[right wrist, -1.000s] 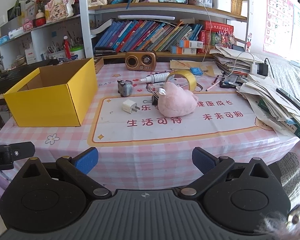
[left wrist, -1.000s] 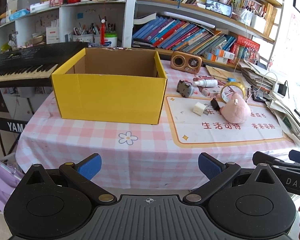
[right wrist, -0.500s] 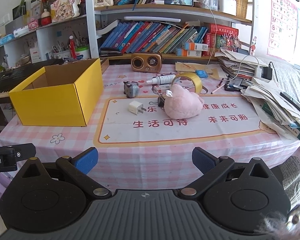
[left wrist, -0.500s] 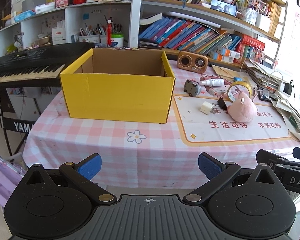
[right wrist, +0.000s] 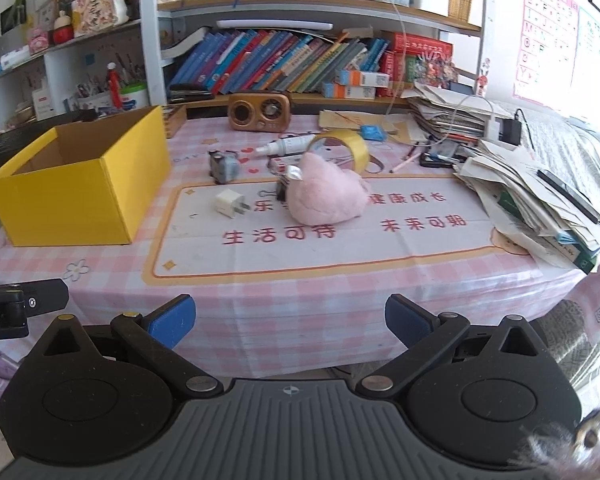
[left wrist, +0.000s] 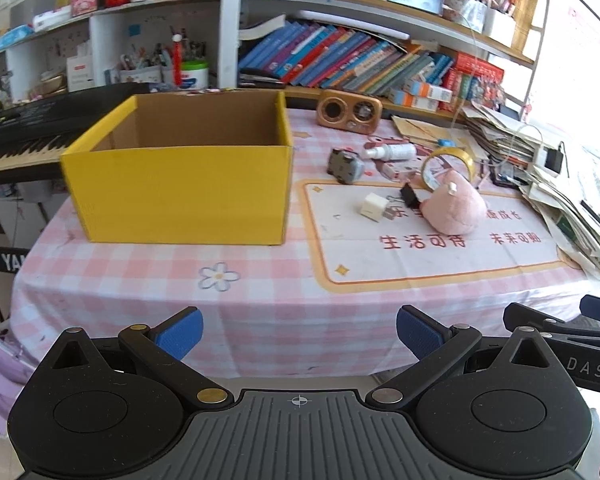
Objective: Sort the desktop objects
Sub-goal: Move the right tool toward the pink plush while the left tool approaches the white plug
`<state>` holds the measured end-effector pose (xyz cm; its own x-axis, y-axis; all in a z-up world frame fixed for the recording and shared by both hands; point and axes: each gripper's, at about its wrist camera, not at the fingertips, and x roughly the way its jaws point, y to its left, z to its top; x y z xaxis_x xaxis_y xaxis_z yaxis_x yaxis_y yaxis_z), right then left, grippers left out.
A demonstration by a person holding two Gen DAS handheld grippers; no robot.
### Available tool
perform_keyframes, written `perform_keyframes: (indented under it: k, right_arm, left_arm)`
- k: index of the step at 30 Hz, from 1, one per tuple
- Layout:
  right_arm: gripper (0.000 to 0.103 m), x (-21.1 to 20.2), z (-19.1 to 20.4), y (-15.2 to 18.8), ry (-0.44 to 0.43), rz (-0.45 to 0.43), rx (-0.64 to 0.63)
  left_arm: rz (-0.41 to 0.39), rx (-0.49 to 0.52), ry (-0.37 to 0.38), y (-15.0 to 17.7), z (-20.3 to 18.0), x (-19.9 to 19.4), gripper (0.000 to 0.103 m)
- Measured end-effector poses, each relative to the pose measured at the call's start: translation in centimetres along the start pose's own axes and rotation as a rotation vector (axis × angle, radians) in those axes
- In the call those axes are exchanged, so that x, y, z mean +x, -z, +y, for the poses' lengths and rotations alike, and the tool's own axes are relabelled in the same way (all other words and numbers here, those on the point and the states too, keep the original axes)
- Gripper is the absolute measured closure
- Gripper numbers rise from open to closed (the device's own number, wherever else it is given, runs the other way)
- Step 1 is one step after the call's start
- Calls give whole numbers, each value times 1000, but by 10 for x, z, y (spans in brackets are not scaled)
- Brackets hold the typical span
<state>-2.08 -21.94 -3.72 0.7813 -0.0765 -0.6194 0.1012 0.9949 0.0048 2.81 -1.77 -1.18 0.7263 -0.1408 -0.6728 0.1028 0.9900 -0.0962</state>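
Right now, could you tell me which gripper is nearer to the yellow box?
Left. The left gripper faces the yellow box almost head-on; the right gripper sits further right, opposite the pink plush.

yellow box: open, upright | pink plush: on mat, right of box

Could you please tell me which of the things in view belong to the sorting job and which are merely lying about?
For the job: yellow box, white plug, pink plush, tape roll, binder clip, white bottle, grey gadget.

Lying about: wooden radio, paper stack, shelf books, keyboard.
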Motion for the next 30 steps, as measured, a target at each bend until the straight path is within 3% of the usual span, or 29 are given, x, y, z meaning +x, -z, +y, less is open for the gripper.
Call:
perform_keyframes:
  k: [16, 30]
  right_arm:
    - [1, 46, -51, -24, 3, 59, 3]
    - [1, 115, -90, -68, -109, 93, -54]
  left_arm:
    - [31, 22, 32, -21, -53, 44, 0]
    - [58, -26, -37, -52, -91, 91, 0]
